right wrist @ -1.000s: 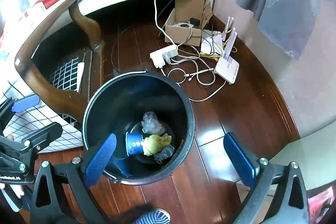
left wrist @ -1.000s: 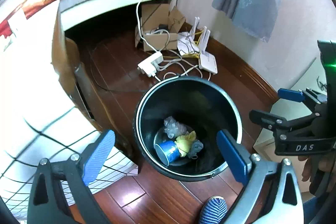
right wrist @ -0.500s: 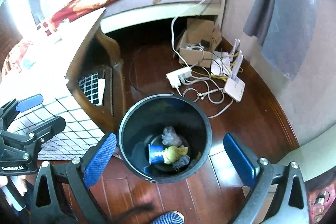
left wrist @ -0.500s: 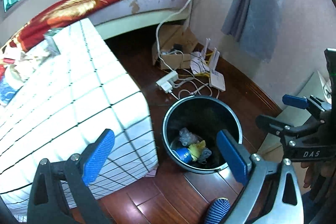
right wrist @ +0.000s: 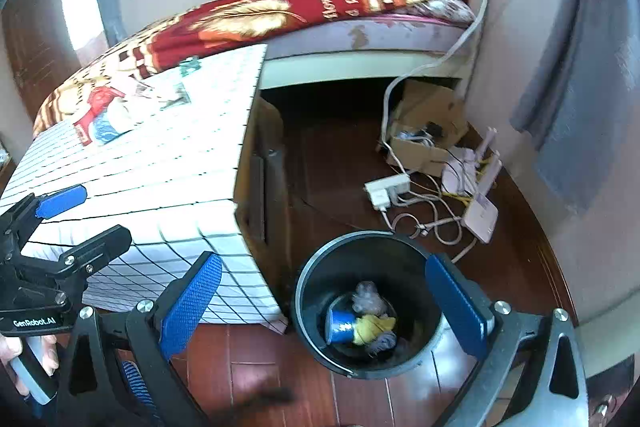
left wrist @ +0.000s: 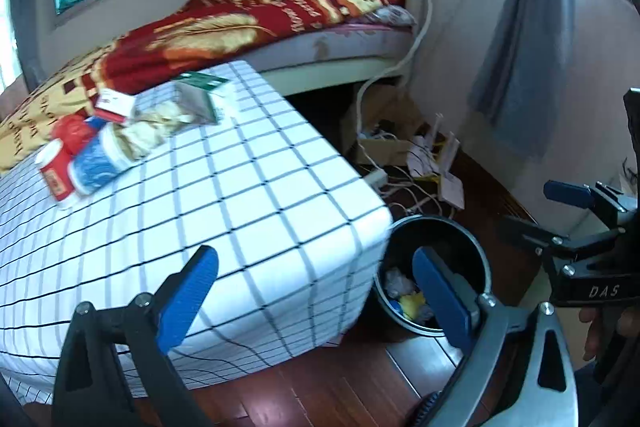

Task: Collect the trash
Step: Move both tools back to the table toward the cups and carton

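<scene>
A black bin (right wrist: pixel 320 267) stands on the wood floor beside the table; inside lie a blue cup (right wrist: pixel 340 323), a yellow wad (right wrist: pixel 374 325) and clear plastic (right wrist: pixel 368 295). My right gripper (right wrist: pixel 324 307) hangs open and empty above it. My left gripper (left wrist: pixel 314 301) is open and empty over the near corner of the checked tablecloth (left wrist: pixel 260 195), with the bin (left wrist: pixel 478 251) to its lower right. At the table's far left lie a red cup (left wrist: pixel 54 167), a blue-and-white cup (left wrist: pixel 100 159), a crumpled plastic bag (left wrist: pixel 156 125) and a green-and-white carton (left wrist: pixel 200 93).
A bed with a red blanket (left wrist: pixel 240 27) runs behind the table. A cardboard box (right wrist: pixel 424 131), a power strip (right wrist: pixel 386 189), cables and white routers (right wrist: pixel 482 209) clutter the floor by the wall. A grey curtain (right wrist: pixel 576 99) hangs at the right.
Both grippers have risen and pulled back from the bin, which now looks smaller. The tabletop with its trash and the bed have come into view. Both stay open.
</scene>
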Available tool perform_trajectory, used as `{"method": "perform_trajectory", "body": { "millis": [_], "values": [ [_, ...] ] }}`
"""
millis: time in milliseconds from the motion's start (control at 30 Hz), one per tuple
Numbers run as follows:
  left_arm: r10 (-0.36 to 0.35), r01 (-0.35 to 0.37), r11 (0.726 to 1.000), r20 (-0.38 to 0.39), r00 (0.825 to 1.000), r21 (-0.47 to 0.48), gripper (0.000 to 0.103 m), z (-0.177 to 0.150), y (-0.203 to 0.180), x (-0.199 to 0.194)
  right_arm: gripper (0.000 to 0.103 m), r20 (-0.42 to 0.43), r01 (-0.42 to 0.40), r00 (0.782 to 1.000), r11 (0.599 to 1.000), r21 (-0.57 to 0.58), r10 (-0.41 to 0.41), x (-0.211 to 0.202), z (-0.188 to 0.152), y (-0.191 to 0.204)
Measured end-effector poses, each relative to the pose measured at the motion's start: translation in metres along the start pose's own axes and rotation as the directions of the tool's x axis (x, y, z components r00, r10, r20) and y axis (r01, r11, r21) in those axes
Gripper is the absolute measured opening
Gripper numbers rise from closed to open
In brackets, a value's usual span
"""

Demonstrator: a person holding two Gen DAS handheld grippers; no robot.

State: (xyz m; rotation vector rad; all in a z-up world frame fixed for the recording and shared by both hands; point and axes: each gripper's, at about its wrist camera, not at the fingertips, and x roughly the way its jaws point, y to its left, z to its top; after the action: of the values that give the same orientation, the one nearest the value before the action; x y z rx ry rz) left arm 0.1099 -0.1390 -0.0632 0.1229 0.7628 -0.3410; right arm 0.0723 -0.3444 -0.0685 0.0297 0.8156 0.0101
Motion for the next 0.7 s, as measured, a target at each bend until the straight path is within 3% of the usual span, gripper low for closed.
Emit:
{"method": "perform_trajectory", "body": {
  "millis": [700],
  "values": [
    [0.165,-0.157,0.975,0.036,0.986,-0.158,0.099,-0.011,0.120,-0.029,0.103,0.020,-0.110,0.993,0.981,-0.158,0.115,0.019,0.050,0.118]
  ]
}}
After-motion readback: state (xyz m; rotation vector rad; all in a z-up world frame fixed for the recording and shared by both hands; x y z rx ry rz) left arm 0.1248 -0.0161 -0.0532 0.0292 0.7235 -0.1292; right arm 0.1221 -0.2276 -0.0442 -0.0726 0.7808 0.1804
